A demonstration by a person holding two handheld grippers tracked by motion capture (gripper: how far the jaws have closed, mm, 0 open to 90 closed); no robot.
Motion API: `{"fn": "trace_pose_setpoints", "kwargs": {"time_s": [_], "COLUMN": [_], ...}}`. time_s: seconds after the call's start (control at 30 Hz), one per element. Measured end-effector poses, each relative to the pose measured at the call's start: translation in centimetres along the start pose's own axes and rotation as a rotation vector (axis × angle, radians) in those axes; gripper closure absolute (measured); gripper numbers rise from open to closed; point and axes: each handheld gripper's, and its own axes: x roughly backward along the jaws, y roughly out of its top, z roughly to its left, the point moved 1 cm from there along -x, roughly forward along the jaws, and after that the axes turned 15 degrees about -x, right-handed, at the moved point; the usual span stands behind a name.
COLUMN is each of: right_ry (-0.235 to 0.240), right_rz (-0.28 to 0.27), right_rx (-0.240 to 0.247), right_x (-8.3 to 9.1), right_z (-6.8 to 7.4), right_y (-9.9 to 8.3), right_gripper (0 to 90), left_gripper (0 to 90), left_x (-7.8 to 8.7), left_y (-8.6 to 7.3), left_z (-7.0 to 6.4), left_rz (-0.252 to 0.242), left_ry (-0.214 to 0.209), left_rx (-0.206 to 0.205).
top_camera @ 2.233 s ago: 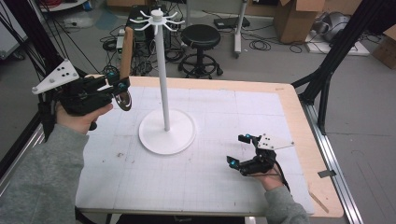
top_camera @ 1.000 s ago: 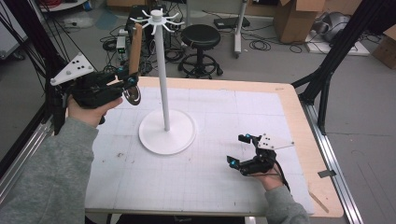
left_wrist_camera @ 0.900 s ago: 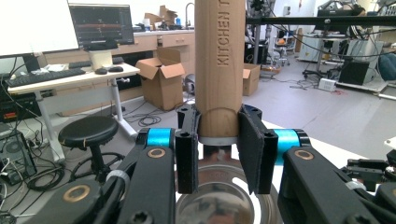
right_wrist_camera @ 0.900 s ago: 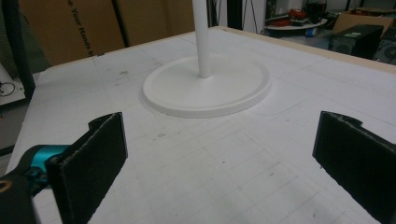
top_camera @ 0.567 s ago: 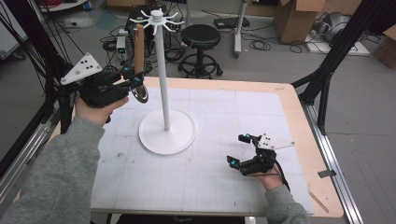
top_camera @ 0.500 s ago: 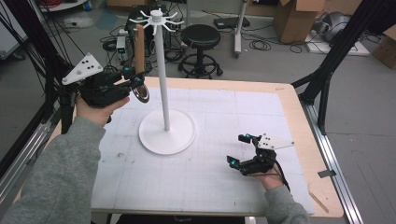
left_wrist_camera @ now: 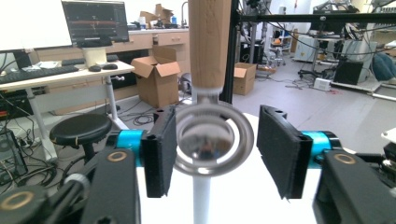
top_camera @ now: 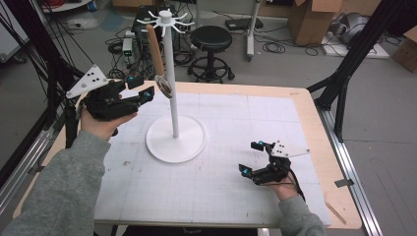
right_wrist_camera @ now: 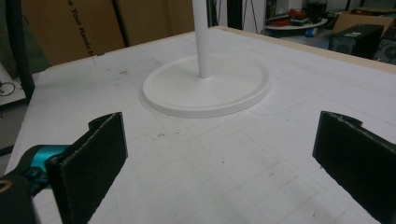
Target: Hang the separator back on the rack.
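Observation:
A utensil with a wooden handle (top_camera: 154,49) and a round metal head (top_camera: 163,86) hangs upright beside the white stand's pole (top_camera: 172,88), its top at the hooks (top_camera: 164,17). My left gripper (top_camera: 147,86) is raised at head height and open. In the left gripper view the metal head (left_wrist_camera: 212,140) sits between the jaws of the left gripper (left_wrist_camera: 212,149), close to the left pad (left_wrist_camera: 159,154) and clear of the other. My right gripper (top_camera: 248,157) rests low on the table, open and empty, and the right gripper (right_wrist_camera: 219,144) faces the stand's base (right_wrist_camera: 205,88).
The stand's round base (top_camera: 176,140) sits mid-table on the white gridded mat (top_camera: 221,191). A black stool (top_camera: 210,39) and cardboard boxes (top_camera: 310,19) stand behind the table. Black frame legs (top_camera: 344,69) rise at the right edge. A thin wooden stick (top_camera: 337,211) lies near the right front corner.
My left gripper has carried the utensil up and to the right, from beside the table's left edge to the stand's hooks. Its jaws now stand apart. The right gripper has stayed still.

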Motion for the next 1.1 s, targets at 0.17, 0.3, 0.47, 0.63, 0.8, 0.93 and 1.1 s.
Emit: {"fn": "trace_pose_setpoints", "kwargs": {"time_s": [0.17, 0.3, 0.47, 0.63, 0.8, 0.93, 1.1], "right_ry": [0.001, 0.001, 0.001, 0.005, 0.007, 0.007, 0.006], "right_rz": [0.001, 0.003, 0.000, 0.002, 0.004, 0.009, 0.009], "right_rx": [-0.007, -0.004, -0.002, -0.005, -0.007, -0.005, -0.002], "right_x": [-0.1, -0.1, 0.0, 0.0, -0.1, -0.1, -0.2], "right_z": [-0.1, -0.1, -0.2, -0.3, -0.2, -0.2, -0.2], "right_y": [0.0, 0.0, 0.0, 0.0, 0.0, -0.1, -0.1], "right_gripper": [2.2, 2.2, 2.2, 2.2, 2.2, 2.2, 2.2], "left_gripper": [35.2, 33.7, 31.1, 23.4, 20.3, 18.7, 18.6], "left_x": [0.1, 0.2, 0.3, 0.2, 0.2, 0.5, 1.1], "left_y": [-1.2, -2.0, -2.9, -3.8, -4.6, -5.4, -6.8], "left_z": [-0.2, -0.7, -1.4, -1.6, -1.9, -2.1, -2.2], "left_rz": [0.019, 0.031, 0.042, 0.073, 0.109, 0.118, 0.127], "left_ry": [-0.010, 0.001, -0.003, -0.003, -0.003, -0.018, -0.016], "left_rx": [-0.021, -0.005, -0.042, -0.024, -0.025, -0.018, -0.006]}}
